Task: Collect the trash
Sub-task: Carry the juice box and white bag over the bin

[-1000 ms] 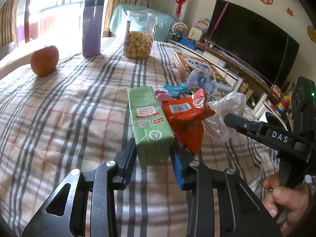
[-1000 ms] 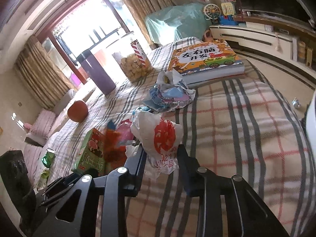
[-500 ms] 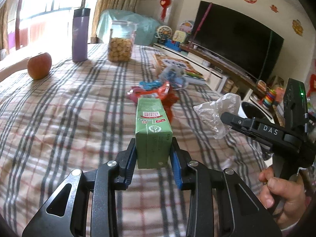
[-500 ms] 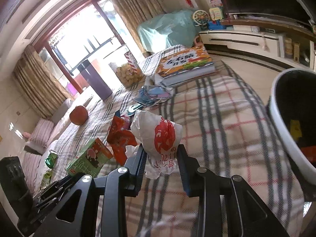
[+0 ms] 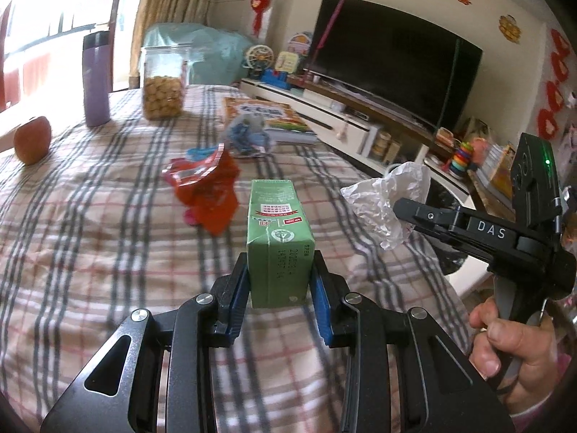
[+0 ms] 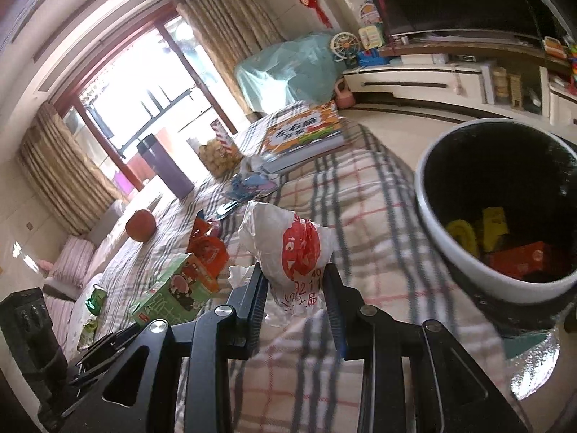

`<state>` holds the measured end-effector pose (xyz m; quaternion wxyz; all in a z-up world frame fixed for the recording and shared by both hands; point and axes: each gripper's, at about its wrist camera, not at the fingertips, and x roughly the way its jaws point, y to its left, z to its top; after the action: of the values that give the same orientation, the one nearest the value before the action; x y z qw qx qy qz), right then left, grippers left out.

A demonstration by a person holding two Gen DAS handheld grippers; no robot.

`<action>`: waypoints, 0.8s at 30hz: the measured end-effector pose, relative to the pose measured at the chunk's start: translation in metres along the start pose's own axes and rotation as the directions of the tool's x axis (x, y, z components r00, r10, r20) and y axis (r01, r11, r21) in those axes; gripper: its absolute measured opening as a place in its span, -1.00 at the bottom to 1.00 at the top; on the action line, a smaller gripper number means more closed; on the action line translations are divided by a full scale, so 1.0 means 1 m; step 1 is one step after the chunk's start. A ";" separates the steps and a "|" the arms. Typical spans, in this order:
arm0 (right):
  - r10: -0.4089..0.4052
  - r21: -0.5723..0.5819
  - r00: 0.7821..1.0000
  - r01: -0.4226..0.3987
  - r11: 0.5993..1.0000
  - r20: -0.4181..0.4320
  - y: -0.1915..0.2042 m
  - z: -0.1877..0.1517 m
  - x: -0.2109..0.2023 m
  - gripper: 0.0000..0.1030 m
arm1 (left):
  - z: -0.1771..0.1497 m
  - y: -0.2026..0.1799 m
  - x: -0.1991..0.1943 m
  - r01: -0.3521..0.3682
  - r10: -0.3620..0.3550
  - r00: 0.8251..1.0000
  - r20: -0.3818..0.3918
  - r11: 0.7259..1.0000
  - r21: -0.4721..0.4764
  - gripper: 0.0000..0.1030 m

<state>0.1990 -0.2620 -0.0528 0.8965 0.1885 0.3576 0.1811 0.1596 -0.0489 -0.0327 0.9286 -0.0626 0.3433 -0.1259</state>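
My left gripper (image 5: 279, 281) is shut on a green drink carton (image 5: 277, 238) and holds it above the plaid cloth. The carton also shows in the right wrist view (image 6: 176, 288). My right gripper (image 6: 295, 288) is shut on a crumpled white plastic bag with a red print (image 6: 288, 245); the bag also shows in the left wrist view (image 5: 389, 202), to the right of the carton. A black-lined trash bin with a white rim (image 6: 432, 231) stands to the right of the bag, with some trash inside. A red wrapper (image 5: 209, 191) lies on the cloth.
On the plaid cloth (image 5: 90, 234) stand an apple (image 5: 32, 139), a purple flask (image 5: 95, 79), a cookie jar (image 5: 162, 86), a picture book (image 5: 267, 115) and a blue-white wrapper (image 5: 247, 137). A TV (image 5: 389, 57) on a low cabinet is at the right.
The left gripper has lifted the green carton off the cloth and pulled back. The right gripper has carried the white bag right, bringing the trash bin into its view.
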 end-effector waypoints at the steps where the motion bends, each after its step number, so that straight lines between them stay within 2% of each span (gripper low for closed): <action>1: -0.005 0.006 1.000 0.005 1.000 0.004 -0.004 0.000 -0.003 -0.38 | 0.000 -0.004 0.001 0.007 -0.007 1.000 -0.002 1.000 0.006 -0.41; 24: -0.139 0.130 0.987 0.127 0.983 0.086 -0.084 0.010 -0.063 -0.38 | 0.028 -0.100 0.036 0.156 -0.156 0.988 -0.016 0.977 0.142 -0.41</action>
<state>0.1792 -0.3653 -0.0497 0.9092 0.2278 0.3370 0.0891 0.1852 -0.1546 -0.0138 0.9172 -0.0226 0.3296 -0.2227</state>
